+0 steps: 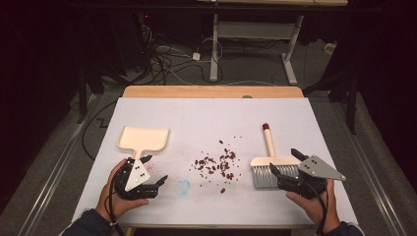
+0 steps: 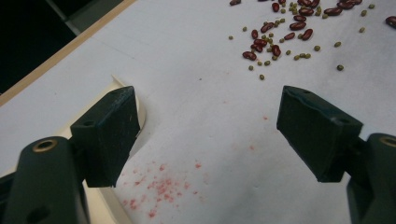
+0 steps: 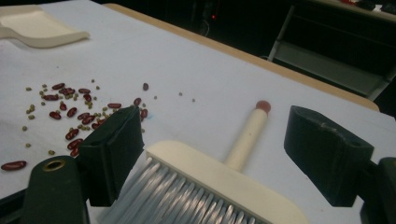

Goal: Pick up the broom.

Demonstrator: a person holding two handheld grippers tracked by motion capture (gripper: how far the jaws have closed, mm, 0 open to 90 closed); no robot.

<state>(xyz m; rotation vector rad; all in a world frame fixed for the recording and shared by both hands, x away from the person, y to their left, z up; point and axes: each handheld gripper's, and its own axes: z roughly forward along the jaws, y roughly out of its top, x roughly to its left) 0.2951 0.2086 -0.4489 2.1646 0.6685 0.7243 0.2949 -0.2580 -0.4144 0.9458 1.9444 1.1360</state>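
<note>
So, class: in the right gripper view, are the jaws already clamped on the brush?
No: the right gripper is open, its jaws apart either side of the brush.

On your table [image 1: 314, 118], the beans [image 1: 216, 164] lie centre, dustpan [image 1: 144, 138] at nine o'clock, brush [image 1: 269, 162] at three.

A cream dustpan [image 1: 143, 138], a cream brush [image 1: 270, 162] with grey bristles and a red handle tip, and dark red and green beans [image 1: 216, 164] lie on the white tabletop [image 1: 206, 118], pink-speckled and blue-smudged.

Left gripper [image 1: 156, 171] jaws wide apart, right gripper [image 1: 282, 161] likewise, both low
</note>
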